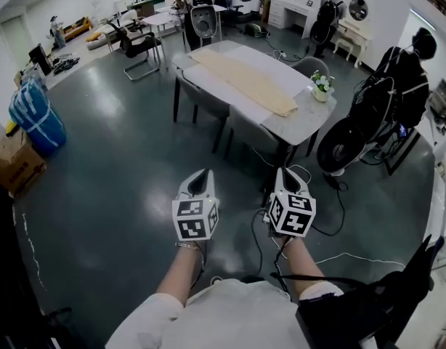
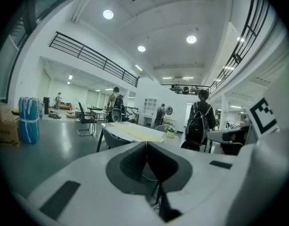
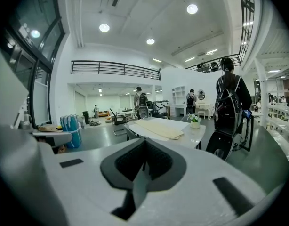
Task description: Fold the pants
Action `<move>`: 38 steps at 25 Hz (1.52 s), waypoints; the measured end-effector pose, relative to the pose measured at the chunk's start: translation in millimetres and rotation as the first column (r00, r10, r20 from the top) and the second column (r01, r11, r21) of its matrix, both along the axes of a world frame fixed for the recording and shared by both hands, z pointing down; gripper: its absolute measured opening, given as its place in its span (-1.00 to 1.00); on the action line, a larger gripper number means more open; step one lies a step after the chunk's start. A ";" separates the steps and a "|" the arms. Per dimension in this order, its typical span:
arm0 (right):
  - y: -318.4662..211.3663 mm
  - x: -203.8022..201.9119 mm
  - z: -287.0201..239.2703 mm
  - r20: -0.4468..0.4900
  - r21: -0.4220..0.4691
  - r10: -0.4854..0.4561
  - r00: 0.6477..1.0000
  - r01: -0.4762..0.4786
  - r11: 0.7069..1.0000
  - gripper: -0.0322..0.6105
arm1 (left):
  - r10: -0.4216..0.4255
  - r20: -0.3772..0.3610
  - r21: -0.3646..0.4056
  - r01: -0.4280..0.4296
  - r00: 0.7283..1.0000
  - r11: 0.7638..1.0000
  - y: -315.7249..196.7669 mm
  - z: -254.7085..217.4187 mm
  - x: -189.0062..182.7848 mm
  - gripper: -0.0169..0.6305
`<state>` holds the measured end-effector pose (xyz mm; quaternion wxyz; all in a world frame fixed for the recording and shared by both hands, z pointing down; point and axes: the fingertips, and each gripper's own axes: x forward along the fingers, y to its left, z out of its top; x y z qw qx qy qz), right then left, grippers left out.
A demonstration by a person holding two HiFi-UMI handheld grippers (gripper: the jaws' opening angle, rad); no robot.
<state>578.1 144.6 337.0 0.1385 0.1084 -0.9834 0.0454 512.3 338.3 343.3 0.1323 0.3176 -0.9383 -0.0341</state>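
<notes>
Cream-coloured pants [image 1: 246, 81] lie spread flat along a white table [image 1: 304, 118], well ahead of me across the floor; they also show in the left gripper view as the pants [image 2: 135, 133] and in the right gripper view as the pants [image 3: 158, 127]. My left gripper [image 1: 200, 179] and right gripper [image 1: 290, 174] are held side by side in the air over the dark floor, far short of the table. Both have their jaws pressed together with nothing between them, as the left gripper [image 2: 146, 147] and right gripper [image 3: 144, 145] show in their own views.
Grey chairs [image 1: 201, 106] stand along the near side of the table, and a small potted plant [image 1: 322, 84] sits at its right end. A person with a backpack [image 1: 403, 86] stands to the right by a wheeled device [image 1: 345, 145]. Cables [image 1: 332, 224] trail on the floor. A blue bundle [image 1: 35, 118] and a cardboard box [image 1: 14, 162] stand at the left.
</notes>
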 end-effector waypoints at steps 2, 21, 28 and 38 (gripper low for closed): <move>4.2 -3.8 4.7 -0.017 -0.006 0.005 1.000 -0.005 1.000 -0.92 | -0.005 -0.010 0.003 0.005 1.000 1.000 6.4 2.5 -7.1 -0.92; -35.7 -180.6 27.7 -0.045 -0.037 -0.007 0.999 0.006 0.999 -0.92 | -0.056 -0.041 -0.016 0.056 0.998 0.998 -21.6 28.9 -171.3 -0.92; -65.3 -284.3 8.6 -0.030 -0.038 -0.040 0.999 0.038 0.999 -0.92 | -0.075 -0.041 -0.017 0.075 0.996 0.997 -54.8 14.1 -268.0 -0.92; -108.5 -391.9 24.8 -0.037 -0.074 -0.056 0.998 0.053 0.996 -0.92 | -0.059 -0.023 -0.042 0.058 0.998 0.997 -105.9 15.1 -377.3 -0.92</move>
